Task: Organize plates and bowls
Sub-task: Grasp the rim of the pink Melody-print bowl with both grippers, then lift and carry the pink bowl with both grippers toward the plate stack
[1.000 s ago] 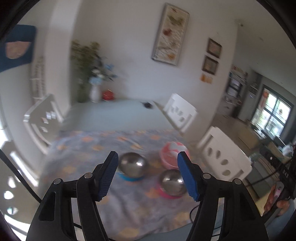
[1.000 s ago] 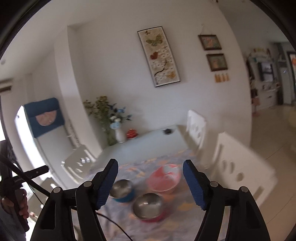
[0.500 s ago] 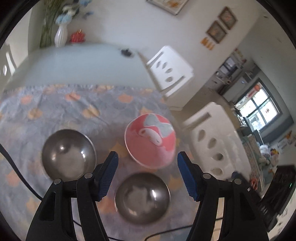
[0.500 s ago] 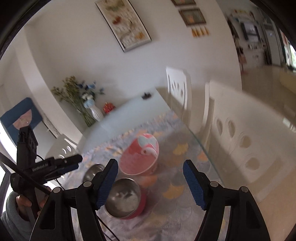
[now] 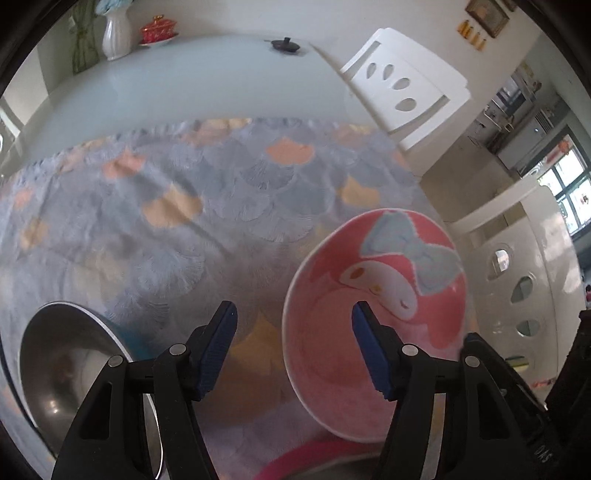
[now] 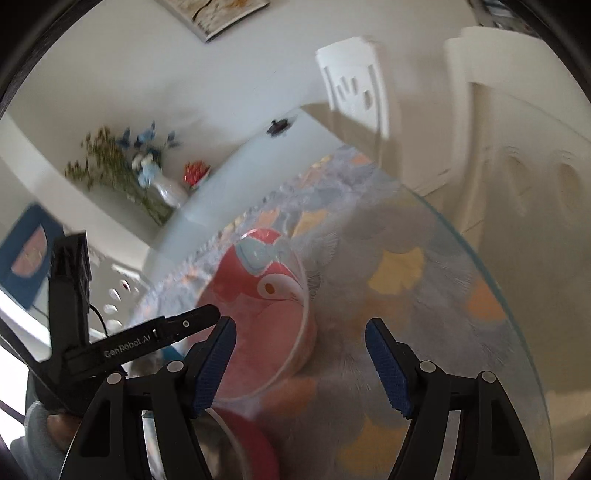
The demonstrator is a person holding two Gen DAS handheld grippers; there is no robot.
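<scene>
1. Left wrist view: the left gripper (image 5: 293, 347) hovers over the patterned cloth (image 5: 207, 206), jaws closing with the near rim of the pink bowl (image 5: 373, 325) between them, unpinched. A steel bowl (image 5: 70, 365) sits near left.
2. Right wrist view: the right gripper (image 6: 299, 363) stands spread and empty, the pink bowl (image 6: 266, 314) just beyond its left finger, a red-rimmed steel bowl (image 6: 240, 443) nearest.

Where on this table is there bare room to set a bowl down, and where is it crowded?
Free: the patterned cloth beyond the pink bowl, and the bare glass top up to the white vase. Crowded: the near edge, where the pink bowl, the steel bowl and a red-rimmed bowl cluster.
</scene>
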